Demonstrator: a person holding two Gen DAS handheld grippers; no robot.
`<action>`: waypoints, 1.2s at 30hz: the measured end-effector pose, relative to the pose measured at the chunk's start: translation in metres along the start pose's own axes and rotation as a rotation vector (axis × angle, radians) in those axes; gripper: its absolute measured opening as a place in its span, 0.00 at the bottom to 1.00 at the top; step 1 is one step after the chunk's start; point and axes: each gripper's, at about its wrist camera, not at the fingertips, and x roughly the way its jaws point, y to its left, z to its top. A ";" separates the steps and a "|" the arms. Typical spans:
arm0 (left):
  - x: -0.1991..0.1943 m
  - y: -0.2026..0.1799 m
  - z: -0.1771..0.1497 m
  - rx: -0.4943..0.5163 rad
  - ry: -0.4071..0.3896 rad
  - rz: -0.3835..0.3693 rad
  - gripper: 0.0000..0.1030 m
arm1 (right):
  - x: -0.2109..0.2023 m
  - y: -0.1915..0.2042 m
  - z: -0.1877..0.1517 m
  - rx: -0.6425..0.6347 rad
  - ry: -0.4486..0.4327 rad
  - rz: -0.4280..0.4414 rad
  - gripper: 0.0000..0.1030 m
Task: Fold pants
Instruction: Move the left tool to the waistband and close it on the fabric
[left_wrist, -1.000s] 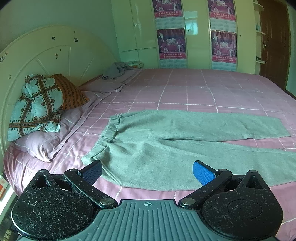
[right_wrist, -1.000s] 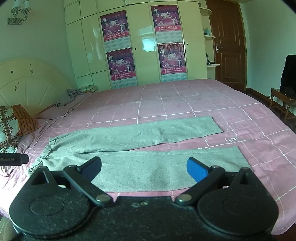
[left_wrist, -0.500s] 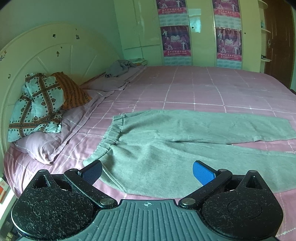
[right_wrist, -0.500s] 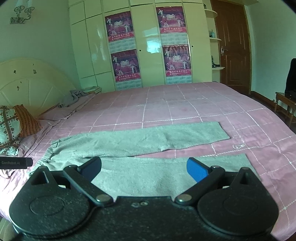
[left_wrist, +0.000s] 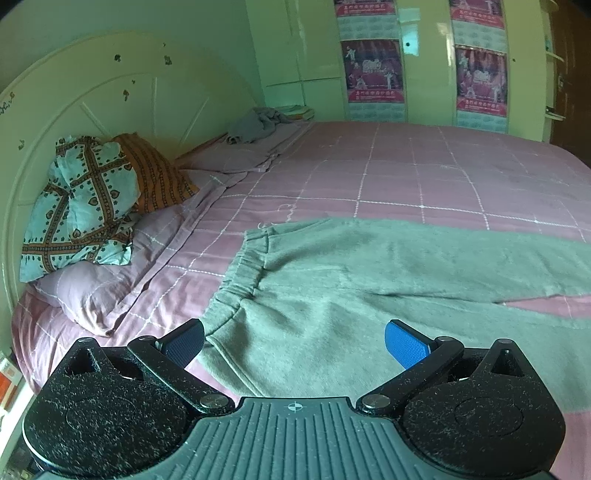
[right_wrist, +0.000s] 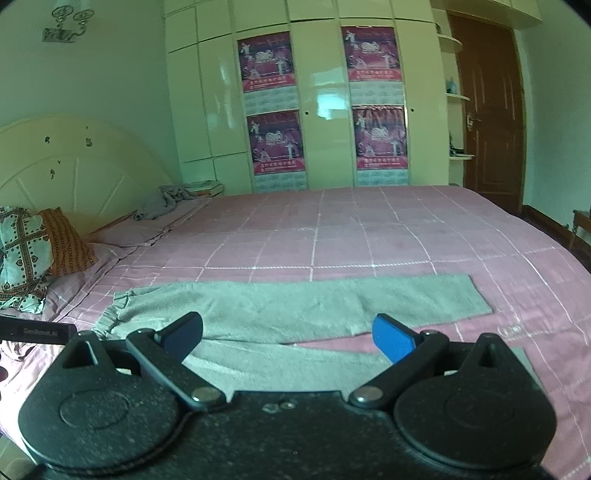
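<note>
Both tools have crept closer to the pants (left_wrist: 332, 295), flat on the bed (left_wrist: 424, 173) — long axis left to right. Left tool (left_wrist: 294, 343) spread wide, empty, nearest the waistband (left_wrist: 240, 273); right tool (right_wrist: 287, 334) likewise, over the legs.

A home bedroom: a wide bed (right_wrist: 406, 229) with pillows (left_wrist: 81, 206), arched headboard (left_wrist: 110, 99) and postered wardrobe (right_wrist: 321, 92).

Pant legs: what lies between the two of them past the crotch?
Only bare pink bedsheet shows in the wedge between the pants' two legs, clearest in the right wrist view.
</note>
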 end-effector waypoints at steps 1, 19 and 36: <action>0.003 0.002 0.003 -0.005 0.001 0.002 1.00 | 0.005 0.002 0.002 0.000 0.006 0.005 0.96; 0.094 0.008 0.053 -0.001 0.027 0.048 1.00 | 0.084 0.032 0.035 -0.019 0.028 0.100 0.94; 0.246 0.026 0.078 -0.007 0.151 0.110 1.00 | 0.204 0.061 0.044 -0.137 0.052 0.168 0.93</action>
